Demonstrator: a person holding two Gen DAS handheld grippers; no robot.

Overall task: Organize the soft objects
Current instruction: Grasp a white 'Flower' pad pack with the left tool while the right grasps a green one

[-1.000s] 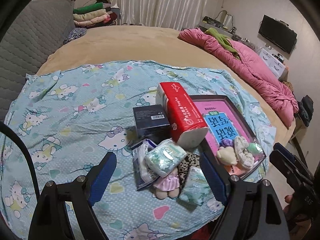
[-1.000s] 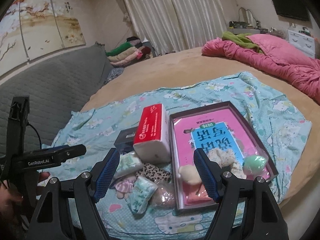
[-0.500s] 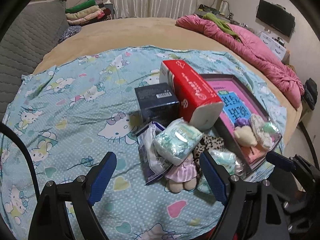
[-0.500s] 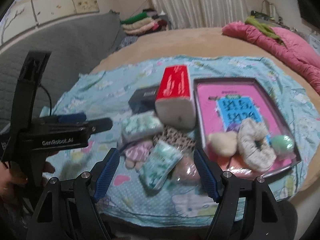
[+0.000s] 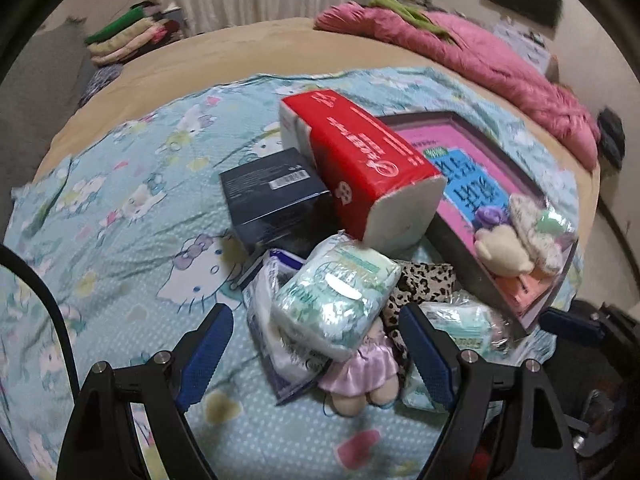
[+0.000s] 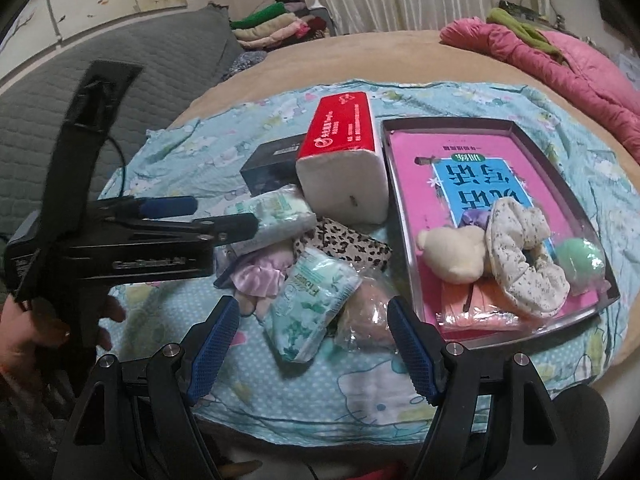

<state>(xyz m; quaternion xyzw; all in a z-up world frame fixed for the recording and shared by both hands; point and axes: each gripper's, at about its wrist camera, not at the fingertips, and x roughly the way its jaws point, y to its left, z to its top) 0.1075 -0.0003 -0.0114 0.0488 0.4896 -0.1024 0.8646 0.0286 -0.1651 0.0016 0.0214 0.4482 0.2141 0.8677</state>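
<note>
In the right wrist view the left claw (image 6: 208, 216), held by a hand (image 6: 36, 320), stands spread and empty at the far left, its tips beside a pale green tissue pack (image 6: 272, 214). The right claw (image 6: 312, 344) is also spread, nothing pinched; between its blue fingers (image 6: 212, 344) and just beyond lie a second green tissue pack (image 6: 310, 304) and a clear-wrapped pinkish bundle (image 6: 368, 312) on the blue cartoon sheet (image 6: 360, 392). Beyond them lie a leopard-print cloth (image 6: 344, 244) and a red tissue block (image 6: 344, 160). To the right of this claw a dark tray (image 6: 516, 340) holds a cream plush (image 6: 452, 252), a floral scrunchie (image 6: 524, 264) and a green ball (image 6: 580, 256).
</note>
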